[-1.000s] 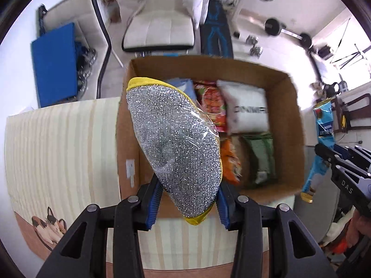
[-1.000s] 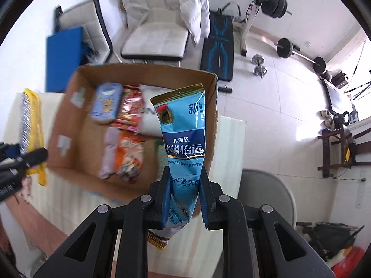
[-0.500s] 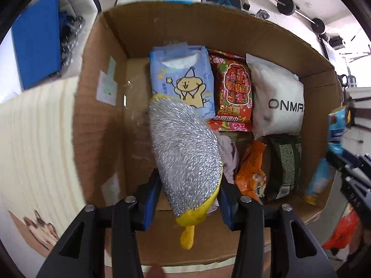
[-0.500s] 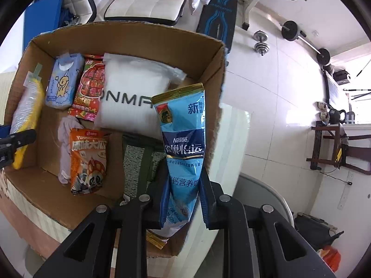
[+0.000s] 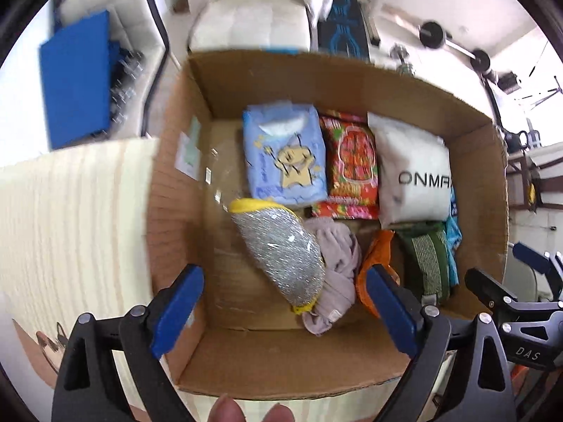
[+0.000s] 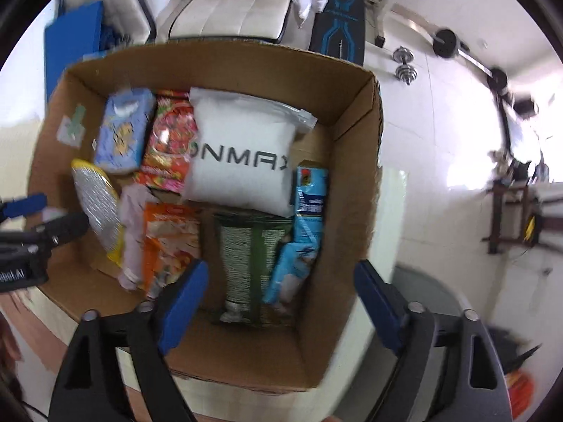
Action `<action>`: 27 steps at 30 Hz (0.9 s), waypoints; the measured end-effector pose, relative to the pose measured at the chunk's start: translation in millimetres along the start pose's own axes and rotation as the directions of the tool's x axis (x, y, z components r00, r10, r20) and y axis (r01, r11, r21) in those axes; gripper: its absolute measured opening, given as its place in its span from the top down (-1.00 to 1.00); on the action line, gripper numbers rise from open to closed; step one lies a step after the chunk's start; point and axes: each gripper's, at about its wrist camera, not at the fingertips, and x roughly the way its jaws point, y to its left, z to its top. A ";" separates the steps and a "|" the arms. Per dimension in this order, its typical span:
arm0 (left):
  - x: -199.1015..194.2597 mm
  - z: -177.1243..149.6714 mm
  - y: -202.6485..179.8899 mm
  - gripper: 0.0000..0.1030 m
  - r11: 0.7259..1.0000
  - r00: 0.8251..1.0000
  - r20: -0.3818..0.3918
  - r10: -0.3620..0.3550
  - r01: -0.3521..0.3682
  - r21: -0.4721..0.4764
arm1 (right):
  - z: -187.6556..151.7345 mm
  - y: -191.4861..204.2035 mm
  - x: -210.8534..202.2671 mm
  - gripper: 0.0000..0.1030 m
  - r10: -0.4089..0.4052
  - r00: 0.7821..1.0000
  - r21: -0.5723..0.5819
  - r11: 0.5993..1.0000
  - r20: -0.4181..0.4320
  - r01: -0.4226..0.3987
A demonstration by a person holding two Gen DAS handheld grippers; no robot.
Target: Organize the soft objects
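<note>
Silver-glitter yellow-edged pouch (image 5: 281, 251), brown cardboard box (image 5: 281, 70), blue milk-powder packet (image 6: 308, 211)

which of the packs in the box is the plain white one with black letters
The white ONMAX pouch at the back of the cardboard box. It is plain white with black lettering, while the light blue pack and red snack bag to its left carry colourful prints.

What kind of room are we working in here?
Probably a living space at home that doubles as a gym: a white padded chair, a barbell with black plates and a small metal dumbbell on a white tiled floor.
</note>
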 end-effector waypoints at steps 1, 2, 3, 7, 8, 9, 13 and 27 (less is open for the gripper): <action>-2.6 -2.8 1.0 -0.98 1.000 1.000 0.015 0.001 -0.001 0.001 | -4.4 -0.3 -0.9 -1.00 0.010 1.000 0.028 1.000 0.022 -0.011; -4.0 -5.0 2.3 -0.98 1.000 1.000 0.027 0.006 -0.006 0.000 | -10.9 -0.5 -1.8 -1.00 0.015 0.999 0.058 0.998 0.047 -0.018; -5.7 -8.3 3.5 -0.98 1.000 0.999 0.036 0.013 -0.013 0.000 | -16.1 -1.1 -1.3 -1.00 0.022 0.998 0.077 0.997 0.058 -0.026; -6.4 -19.4 -1.0 -0.98 0.998 0.997 0.051 0.052 -0.053 0.015 | -30.5 -0.9 7.1 -1.00 0.023 0.998 0.122 0.992 0.066 -0.031; -6.0 -22.6 -1.1 -0.98 0.998 0.997 0.048 0.055 -0.056 0.018 | -36.0 0.4 10.4 -1.00 0.013 0.998 0.129 0.991 0.062 -0.020; -5.9 -24.4 -0.4 -0.98 0.998 0.998 0.044 0.054 -0.054 0.019 | -40.6 0.7 12.3 -1.00 0.019 0.998 0.137 0.990 0.060 -0.027; -15.9 -37.7 -2.8 -0.98 0.997 0.996 0.060 0.066 -0.067 0.027 | -55.7 2.9 11.0 -1.00 0.035 0.998 0.149 0.988 0.057 -0.044; -155.9 -127.6 -26.3 -0.98 0.991 0.939 0.331 0.095 -0.122 0.063 | -136.5 10.6 -134.1 -1.00 -0.051 0.955 0.168 0.986 0.291 0.001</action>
